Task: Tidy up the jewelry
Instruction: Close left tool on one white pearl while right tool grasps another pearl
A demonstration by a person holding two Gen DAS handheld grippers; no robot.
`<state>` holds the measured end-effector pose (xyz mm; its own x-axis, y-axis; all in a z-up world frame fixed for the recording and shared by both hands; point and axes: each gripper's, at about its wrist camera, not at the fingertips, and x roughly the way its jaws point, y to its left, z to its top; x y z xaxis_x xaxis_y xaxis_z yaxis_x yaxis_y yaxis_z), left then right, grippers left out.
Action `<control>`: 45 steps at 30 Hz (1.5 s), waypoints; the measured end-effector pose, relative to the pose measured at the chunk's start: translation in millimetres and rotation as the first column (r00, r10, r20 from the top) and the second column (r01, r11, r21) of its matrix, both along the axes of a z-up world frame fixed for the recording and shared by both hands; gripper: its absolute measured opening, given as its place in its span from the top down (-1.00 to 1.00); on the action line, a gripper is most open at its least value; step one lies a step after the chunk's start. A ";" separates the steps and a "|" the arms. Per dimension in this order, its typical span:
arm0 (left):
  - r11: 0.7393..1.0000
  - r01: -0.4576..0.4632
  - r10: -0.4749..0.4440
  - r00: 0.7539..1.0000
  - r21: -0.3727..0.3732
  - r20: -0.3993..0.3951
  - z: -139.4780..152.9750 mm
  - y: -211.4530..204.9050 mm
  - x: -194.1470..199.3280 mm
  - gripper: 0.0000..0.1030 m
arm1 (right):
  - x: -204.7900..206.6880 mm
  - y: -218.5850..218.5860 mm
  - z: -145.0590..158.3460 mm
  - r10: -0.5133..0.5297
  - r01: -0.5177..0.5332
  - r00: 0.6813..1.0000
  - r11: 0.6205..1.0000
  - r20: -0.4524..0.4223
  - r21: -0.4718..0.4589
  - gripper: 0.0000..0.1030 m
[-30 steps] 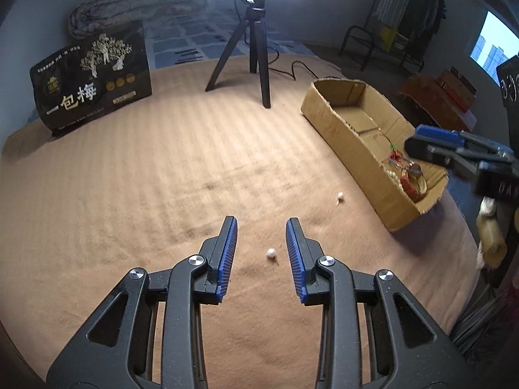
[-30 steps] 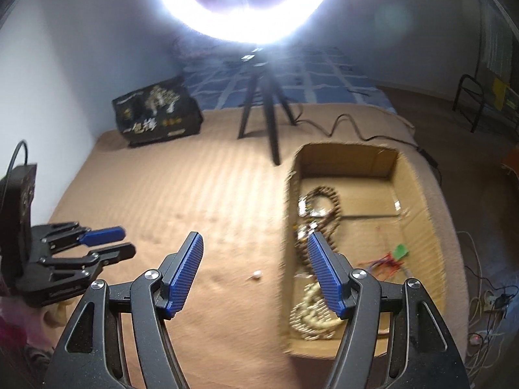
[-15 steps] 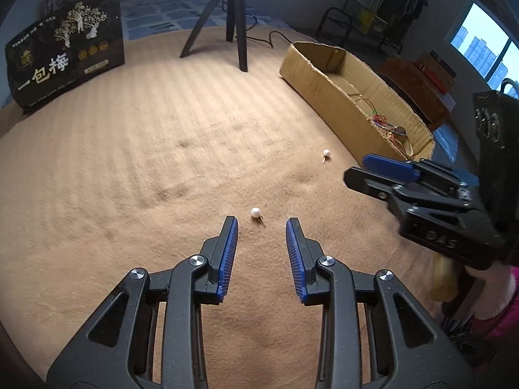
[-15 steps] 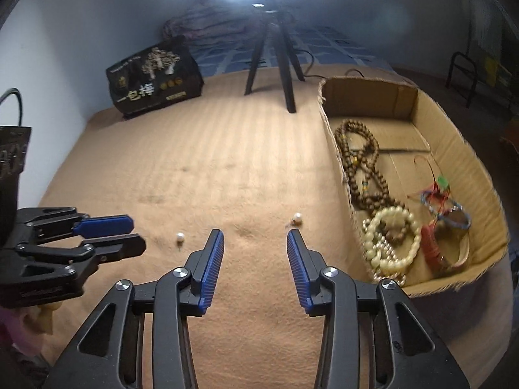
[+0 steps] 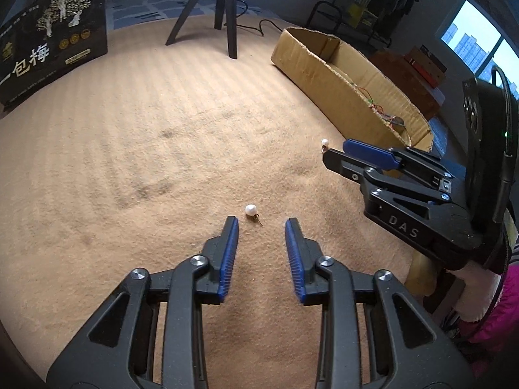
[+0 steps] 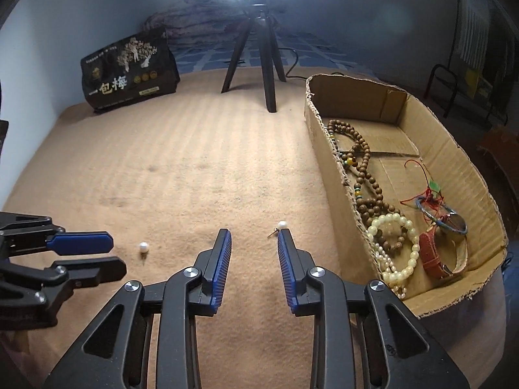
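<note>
A: Progress? Most pieces already sit in the cardboard box (image 6: 460, 175): wooden bead string (image 6: 363, 162), pale bead bracelet (image 6: 394, 246), red-strap watch (image 6: 434, 256). Two pearl earrings left on the tan blanket (image 5: 136, 149).

B: Grippers? Left gripper (image 5: 261, 227) has been closing, jaws narrow, nothing between them; left pearl earring (image 5: 251, 209) lies just beyond its tips. Right gripper (image 6: 254, 235) likewise has been closing, empty, right pearl earring (image 6: 283, 224) by its right tip.

A: Only the right wrist view shows the box contents; left view sees mainly the box's outer wall.
</note>
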<state>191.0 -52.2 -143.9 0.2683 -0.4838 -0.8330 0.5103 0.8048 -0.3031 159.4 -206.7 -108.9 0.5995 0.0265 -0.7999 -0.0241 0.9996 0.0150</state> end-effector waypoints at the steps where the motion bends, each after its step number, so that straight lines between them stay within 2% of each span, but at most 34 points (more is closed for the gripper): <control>1: 1.000 0.004 -0.004 1.000 0.009 0.006 -1.4 -1.7 0.3 0.55 | -0.1 0.5 -0.5 -0.003 0.003 1.000 1.000 -0.001 0.003 0.49; 6: 1.000 -0.007 0.006 1.000 0.021 0.018 -6.3 -3.2 5.9 0.55 | -1.6 1.4 -0.3 -0.037 0.037 0.999 0.999 0.013 -0.005 0.49; 12: 1.000 0.024 -0.024 0.999 0.009 0.027 -11.8 -5.4 7.8 0.55 | 3.7 3.2 -0.1 -0.080 0.080 0.997 0.997 0.012 -0.007 0.49; 18: 0.998 0.054 -0.055 0.997 0.017 0.049 -18.9 -9.1 8.1 0.55 | 7.2 5.7 -3.9 -0.145 0.145 0.989 0.989 0.006 -0.037 0.49; 23: 0.998 0.063 -0.063 0.997 -0.007 0.052 -24.0 -8.3 11.3 0.56 | 12.5 8.2 -11.0 -0.187 0.186 0.982 0.980 -0.008 -0.073 0.49; 29: 0.997 0.068 -0.067 0.995 -0.019 0.071 -28.0 -7.2 13.0 0.74 | 21.9 10.2 -17.8 -0.203 0.200 0.979 0.974 -0.011 -0.108 0.49; 30: 0.998 0.066 -0.065 0.995 -0.021 0.071 -28.5 -6.4 13.5 0.79 | 22.6 9.4 -19.4 -0.207 0.205 0.978 0.973 -0.015 -0.105 0.52; 31: 0.998 0.064 -0.063 0.996 -0.025 0.070 -28.6 -5.2 13.8 0.82 | 24.0 7.9 -22.0 -0.212 0.209 0.977 0.973 -0.020 -0.098 0.64; 34: 0.998 0.062 -0.060 0.996 -0.033 0.065 -28.2 -2.5 13.8 0.83 | 24.3 8.7 -23.1 -0.202 0.199 0.979 0.975 -0.015 -0.101 0.86; 45: 0.999 0.037 -0.035 0.998 -0.035 0.051 -24.4 2.9 11.9 0.84 | 15.7 14.8 -13.1 -0.120 0.121 0.993 0.991 0.006 -0.050 0.89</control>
<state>202.9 -49.3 -168.2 0.2912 -0.5230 -0.8011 0.5538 0.7749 -0.3046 175.1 -192.0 -122.1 0.5986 -0.0864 -0.7964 0.0965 0.9947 -0.0353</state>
